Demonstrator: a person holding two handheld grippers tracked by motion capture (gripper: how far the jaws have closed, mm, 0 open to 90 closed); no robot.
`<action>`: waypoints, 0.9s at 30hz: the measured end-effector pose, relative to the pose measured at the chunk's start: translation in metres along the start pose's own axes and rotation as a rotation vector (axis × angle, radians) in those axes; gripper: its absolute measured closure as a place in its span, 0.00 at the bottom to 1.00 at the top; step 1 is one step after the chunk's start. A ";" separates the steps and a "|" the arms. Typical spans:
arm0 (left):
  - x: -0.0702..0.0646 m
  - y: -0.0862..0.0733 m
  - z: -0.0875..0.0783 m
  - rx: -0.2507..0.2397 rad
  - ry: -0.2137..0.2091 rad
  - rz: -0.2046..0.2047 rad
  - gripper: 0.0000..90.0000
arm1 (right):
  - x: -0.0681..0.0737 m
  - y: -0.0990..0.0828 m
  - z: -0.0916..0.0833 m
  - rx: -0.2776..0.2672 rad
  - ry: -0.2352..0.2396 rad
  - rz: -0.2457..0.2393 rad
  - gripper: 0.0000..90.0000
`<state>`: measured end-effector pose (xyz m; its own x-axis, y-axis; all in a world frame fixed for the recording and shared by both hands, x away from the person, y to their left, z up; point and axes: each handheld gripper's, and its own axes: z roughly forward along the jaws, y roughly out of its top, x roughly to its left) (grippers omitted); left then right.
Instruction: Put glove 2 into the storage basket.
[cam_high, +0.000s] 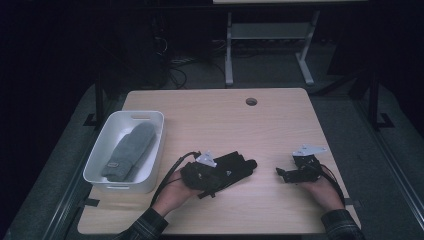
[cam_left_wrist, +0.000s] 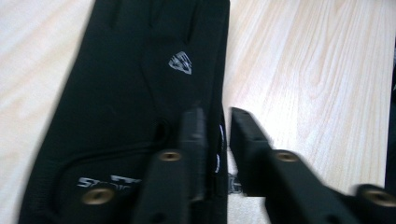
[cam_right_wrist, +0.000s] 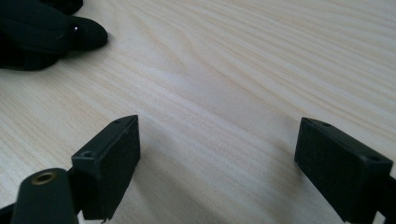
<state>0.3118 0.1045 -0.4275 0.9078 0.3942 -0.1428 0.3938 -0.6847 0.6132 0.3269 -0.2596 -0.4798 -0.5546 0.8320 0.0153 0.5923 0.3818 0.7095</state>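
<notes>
A black glove (cam_high: 241, 164) with a small silver logo lies flat on the wooden table (cam_high: 220, 120), just left of the middle. My left gripper (cam_high: 224, 173) sits low over its cuff end. In the left gripper view the glove (cam_left_wrist: 130, 84) runs up the left side, and my left gripper (cam_left_wrist: 216, 119) is open by a narrow gap, with the glove's side edge between the jaws and neither pad pressing on it. My right gripper (cam_high: 280, 173) rests at the right, pointing left. Its jaws (cam_right_wrist: 224, 135) stand wide open over bare wood, the glove's fingertips (cam_right_wrist: 42, 28) farther off.
A white bin (cam_high: 97, 150) stands at the table's left edge with a grey mitten (cam_high: 130, 150) inside. A round cable hole (cam_high: 251, 101) is near the far edge. Table legs and cables lie on the dark floor beyond.
</notes>
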 end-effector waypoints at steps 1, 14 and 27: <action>0.001 0.001 -0.001 -0.012 0.000 -0.013 0.73 | -0.001 0.000 0.000 -0.003 0.004 -0.004 0.16; 0.026 0.020 0.003 -0.050 0.041 0.053 0.18 | -0.002 -0.003 0.001 -0.019 0.018 0.004 0.15; 0.028 0.026 0.041 0.017 0.082 0.094 0.14 | -0.002 -0.002 0.002 -0.019 0.016 0.005 0.15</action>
<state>0.3531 0.0722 -0.4478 0.9265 0.3757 -0.0208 0.3102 -0.7313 0.6075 0.3276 -0.2613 -0.4827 -0.5609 0.8273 0.0300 0.5840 0.3697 0.7227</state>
